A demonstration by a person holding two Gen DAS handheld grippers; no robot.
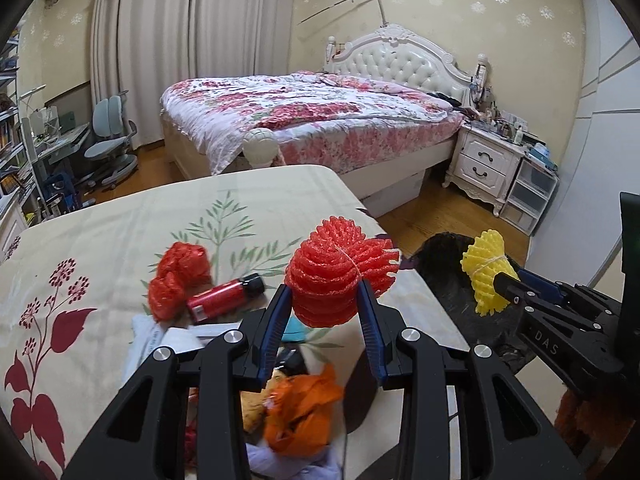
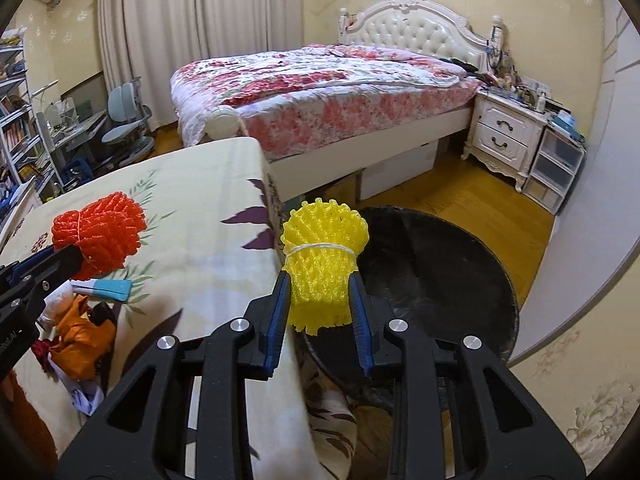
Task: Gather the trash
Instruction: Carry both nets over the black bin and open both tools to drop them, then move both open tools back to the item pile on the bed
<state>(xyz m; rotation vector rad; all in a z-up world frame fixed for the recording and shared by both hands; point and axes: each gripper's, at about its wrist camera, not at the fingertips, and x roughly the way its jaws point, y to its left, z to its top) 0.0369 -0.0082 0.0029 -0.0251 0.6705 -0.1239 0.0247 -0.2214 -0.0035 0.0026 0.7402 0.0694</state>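
Note:
My left gripper (image 1: 325,294) is shut on a red foam net bundle (image 1: 336,268) and holds it above the cloth-covered table (image 1: 100,240); the bundle also shows in the right wrist view (image 2: 100,236). My right gripper (image 2: 320,280) is shut on a yellow foam net bundle (image 2: 322,256) and holds it over a black-lined trash bin (image 2: 440,280) beside the table. The yellow bundle also shows in the left wrist view (image 1: 486,272). On the table lie a red crumpled net (image 1: 176,280), a red bottle (image 1: 224,296) and orange crumpled plastic (image 1: 300,408).
A teal-edged box (image 2: 108,286) and paper scraps (image 1: 180,336) lie on the table. A bed (image 1: 312,116) stands behind, a white nightstand (image 1: 486,160) and plastic drawers (image 1: 528,196) to its right, a desk chair (image 1: 108,140) at left. Wooden floor lies around the bin.

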